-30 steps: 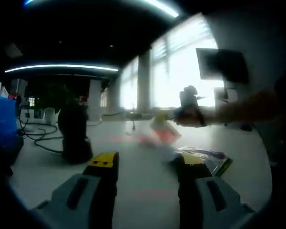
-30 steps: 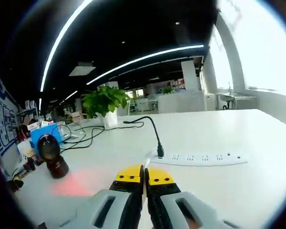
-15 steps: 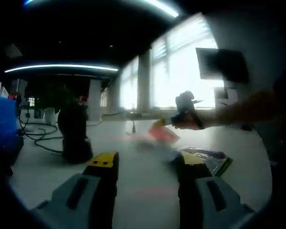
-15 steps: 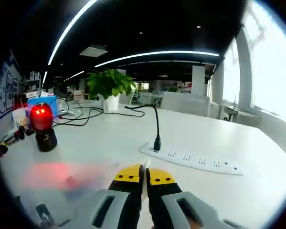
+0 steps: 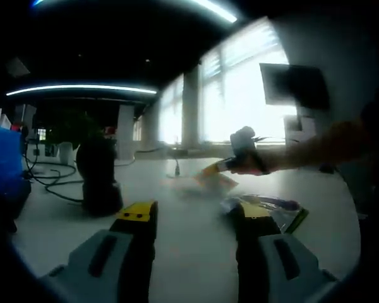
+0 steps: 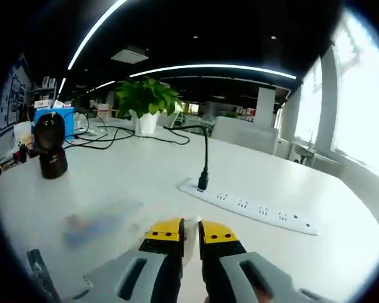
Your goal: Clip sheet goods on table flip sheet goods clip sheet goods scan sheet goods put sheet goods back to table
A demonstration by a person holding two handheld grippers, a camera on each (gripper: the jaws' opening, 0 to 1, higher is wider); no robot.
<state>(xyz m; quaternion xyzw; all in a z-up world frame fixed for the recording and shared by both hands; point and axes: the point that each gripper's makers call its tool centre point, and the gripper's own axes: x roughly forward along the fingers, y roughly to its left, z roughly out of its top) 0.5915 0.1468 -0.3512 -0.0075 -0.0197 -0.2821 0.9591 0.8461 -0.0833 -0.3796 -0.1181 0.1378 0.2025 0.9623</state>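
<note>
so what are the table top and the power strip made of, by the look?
Table: smooth white top, probably laminate; a faint sheen from the window light.
Power strip: white moulded plastic, it seems; matte, with a black cable plugged into one end.

Both views sit low and near over the white table (image 5: 189, 252), sharing the black dome-headed scanner (image 5: 98, 177) at nine o'clock.

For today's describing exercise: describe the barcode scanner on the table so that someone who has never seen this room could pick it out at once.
Start at the big white table and find the leafy potted plant at its far side. In front of it, left of the white power strip and near a blue box, stands the scanner. It is the one dark, upright thing with a rounded head on a squat base.
</note>
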